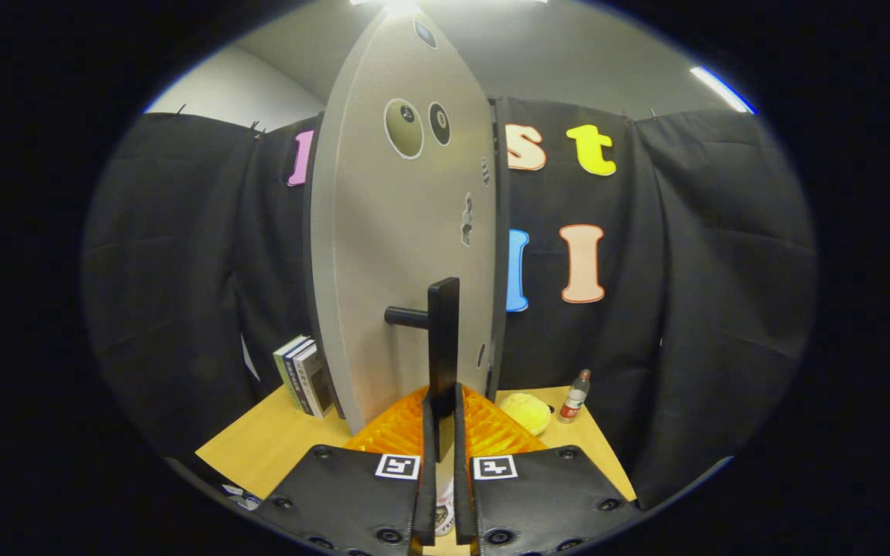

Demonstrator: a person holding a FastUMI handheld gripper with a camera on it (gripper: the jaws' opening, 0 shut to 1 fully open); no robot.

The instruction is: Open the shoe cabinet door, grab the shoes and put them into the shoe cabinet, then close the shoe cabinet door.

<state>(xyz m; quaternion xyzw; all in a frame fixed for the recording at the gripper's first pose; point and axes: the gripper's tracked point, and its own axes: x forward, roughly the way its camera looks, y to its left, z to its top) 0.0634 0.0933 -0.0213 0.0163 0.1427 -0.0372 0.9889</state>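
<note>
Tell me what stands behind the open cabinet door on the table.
Behind the grey door, on one side, some books stand upright; on the other, a yellow object and a small bottle. The door covers whatever lies directly behind it. The gripper grips the handle.

Upright books (304, 375) on the wooden table (275, 444) — beyond, a yellow sponge (526, 411) beside a small bottle (574, 397)

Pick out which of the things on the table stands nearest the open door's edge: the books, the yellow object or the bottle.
The books: they stand upright right against the grey door, left of the handle gripped by the gripper. The yellow object and bottle sit farther right.
</note>
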